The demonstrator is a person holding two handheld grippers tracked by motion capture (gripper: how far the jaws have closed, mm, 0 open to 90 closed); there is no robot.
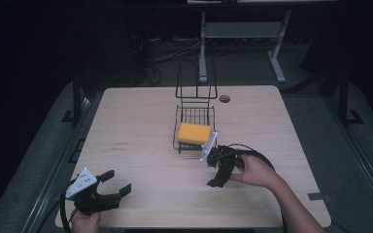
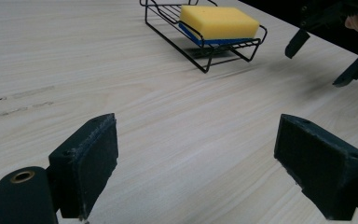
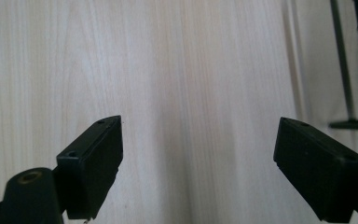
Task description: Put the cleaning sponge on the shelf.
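sponge (image 1: 194, 133) | in wire rack (image 1: 180, 144) | just beside right hand-held gripper (image 1: 217, 171), jaws apart

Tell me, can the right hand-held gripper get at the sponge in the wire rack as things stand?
Probably yes. The right hand-held gripper is open, just beside the rack, and the sponge lies uncovered on top with bare table between.

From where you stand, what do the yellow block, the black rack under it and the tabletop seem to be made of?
The sponge looks like soft foam: matte yellow, finely pored, with a blue layer beneath, maybe a scouring pad. The wire rack seems thin metal rod with a black, faintly glossy coating. The table shows pale wood grain with a smooth matte finish; it could be laminate.
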